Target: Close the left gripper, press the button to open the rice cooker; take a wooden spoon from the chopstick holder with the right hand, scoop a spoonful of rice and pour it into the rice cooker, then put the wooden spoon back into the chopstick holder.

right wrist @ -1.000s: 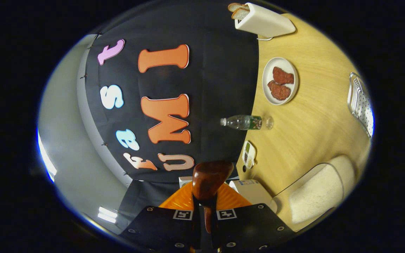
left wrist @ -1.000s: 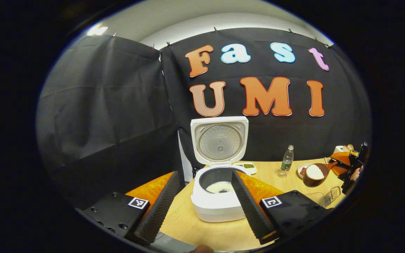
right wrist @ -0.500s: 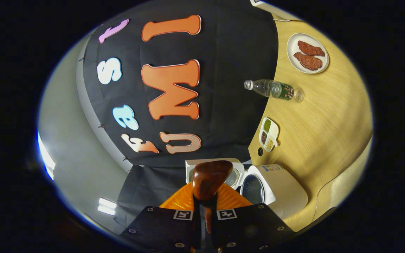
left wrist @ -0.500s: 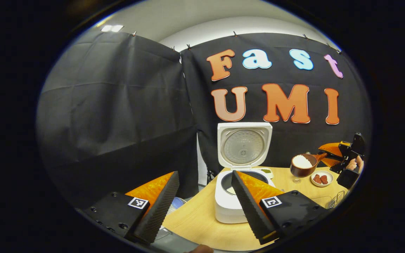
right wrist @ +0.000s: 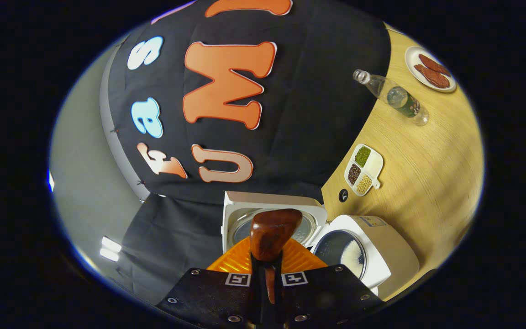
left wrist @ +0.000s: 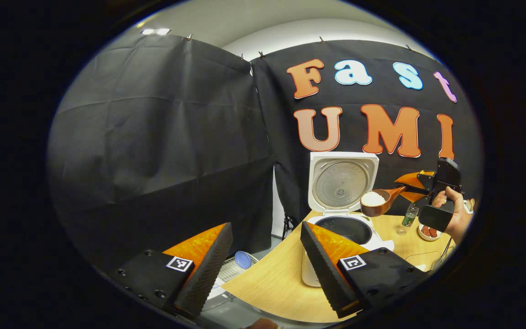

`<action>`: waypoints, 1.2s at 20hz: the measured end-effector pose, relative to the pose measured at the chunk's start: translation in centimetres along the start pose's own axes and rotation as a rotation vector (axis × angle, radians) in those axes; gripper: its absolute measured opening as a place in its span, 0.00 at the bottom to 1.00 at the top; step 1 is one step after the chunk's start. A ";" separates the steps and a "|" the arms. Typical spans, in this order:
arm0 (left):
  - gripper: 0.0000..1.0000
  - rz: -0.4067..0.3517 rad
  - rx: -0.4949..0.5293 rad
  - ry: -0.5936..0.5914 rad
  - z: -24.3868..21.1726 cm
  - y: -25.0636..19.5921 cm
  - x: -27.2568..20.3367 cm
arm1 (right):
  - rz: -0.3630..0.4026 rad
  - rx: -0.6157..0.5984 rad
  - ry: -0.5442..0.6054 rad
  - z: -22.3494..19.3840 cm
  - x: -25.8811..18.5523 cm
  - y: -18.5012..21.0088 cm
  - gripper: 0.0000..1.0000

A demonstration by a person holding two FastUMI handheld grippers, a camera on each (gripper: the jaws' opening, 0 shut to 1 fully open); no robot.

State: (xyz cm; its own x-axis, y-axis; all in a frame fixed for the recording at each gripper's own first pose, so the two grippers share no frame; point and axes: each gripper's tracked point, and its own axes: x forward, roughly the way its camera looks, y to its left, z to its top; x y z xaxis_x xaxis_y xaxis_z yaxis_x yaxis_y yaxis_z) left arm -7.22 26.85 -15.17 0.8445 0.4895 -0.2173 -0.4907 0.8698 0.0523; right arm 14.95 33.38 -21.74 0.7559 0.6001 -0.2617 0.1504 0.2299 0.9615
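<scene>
The right gripper (right wrist: 265, 262) pinches the wooden spoon (left wrist: 378, 202), heaped with rice, just above the open rice cooker (left wrist: 343, 228) at the table's (left wrist: 267, 283) left end. The left gripper (left wrist: 263, 269) hangs nearer, fingers spread, holding nothing.

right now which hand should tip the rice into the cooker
Right. The right gripper already grips the wooden spoon, heaped with rice, beside the open rice cooker. The left gripper is open, holds nothing and sits farther back.
</scene>
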 end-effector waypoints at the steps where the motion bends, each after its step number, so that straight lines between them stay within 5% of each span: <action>1: 1.00 0.005 -0.003 0.003 -0.3 0.4 0.1 | -0.012 -0.039 0.002 -0.2 1.0 0.1 0.11; 13: 0.96 0.039 -0.022 0.039 -1.7 2.5 1.7 | -0.137 -0.569 0.041 -3.5 6.6 -0.2 0.10; 24: 1.00 0.042 -0.026 0.059 -2.5 2.0 1.9 | -0.149 -0.876 0.027 -5.0 6.9 0.7 0.11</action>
State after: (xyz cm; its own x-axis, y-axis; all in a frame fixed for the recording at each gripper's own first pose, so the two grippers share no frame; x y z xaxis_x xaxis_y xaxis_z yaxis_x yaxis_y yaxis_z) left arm -7.10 29.41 -17.88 0.8093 0.5205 -0.2723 -0.5316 0.8461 0.0375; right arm 17.05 41.50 -23.33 0.7505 0.5325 -0.3913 -0.3040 0.8039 0.5111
